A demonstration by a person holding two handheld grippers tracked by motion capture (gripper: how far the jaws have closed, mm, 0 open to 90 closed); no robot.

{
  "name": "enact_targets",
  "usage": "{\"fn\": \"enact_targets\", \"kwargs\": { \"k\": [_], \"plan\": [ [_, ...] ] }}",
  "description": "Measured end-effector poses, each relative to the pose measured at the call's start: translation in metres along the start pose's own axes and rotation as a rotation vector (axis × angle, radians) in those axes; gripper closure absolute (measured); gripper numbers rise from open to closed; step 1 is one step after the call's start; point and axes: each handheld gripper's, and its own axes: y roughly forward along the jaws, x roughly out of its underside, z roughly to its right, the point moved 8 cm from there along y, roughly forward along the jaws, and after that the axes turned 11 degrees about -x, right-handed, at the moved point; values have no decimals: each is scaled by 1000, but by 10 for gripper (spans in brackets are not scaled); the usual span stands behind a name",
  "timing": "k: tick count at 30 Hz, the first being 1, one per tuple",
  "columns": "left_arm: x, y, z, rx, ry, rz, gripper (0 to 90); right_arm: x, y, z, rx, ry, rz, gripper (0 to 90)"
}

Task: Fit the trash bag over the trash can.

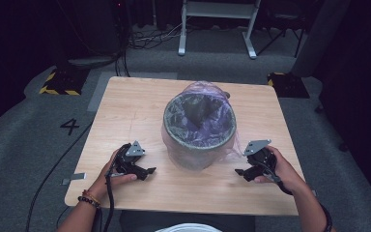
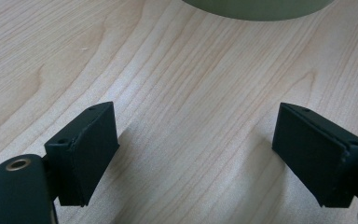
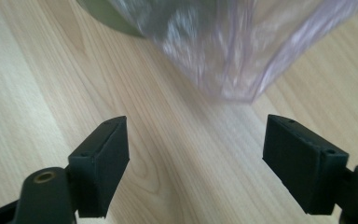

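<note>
A round grey-green waste bin lined with a thin, translucent purple-tinted plastic bag stands upright near the middle of the pale wooden bench, with the bag's mouth folded over the rim and loose film hanging down the outside. The left gripper rests low at the bench surface just left of the bin, its jaws spread wide with nothing between them; the right gripper sits to the bin's right, likewise spread and empty, pointing toward a slack fold of the bag that drapes to the bench. The film looks very light, soft and slippery, likely to crumple, stretch or tear if pulled hard, so it is best pinched where it bunches into several layers at the rim or at the hanging fold. The bin itself seems stiff but light, and could slide or tip if the bag is tugged sideways.
</note>
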Motion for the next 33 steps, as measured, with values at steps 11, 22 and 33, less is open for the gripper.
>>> {"fn": "enact_targets", "kwargs": {
  "k": [11,22,33],
  "plan": [
    [0,0,0,0,0,0,138,39,14,9,12,72,22,227],
    [0,0,0,0,0,0,138,65,9,16,31,136,111,211],
    [0,0,0,0,-1,0,138,90,3,27,42,261,278,168]
  ]
}}
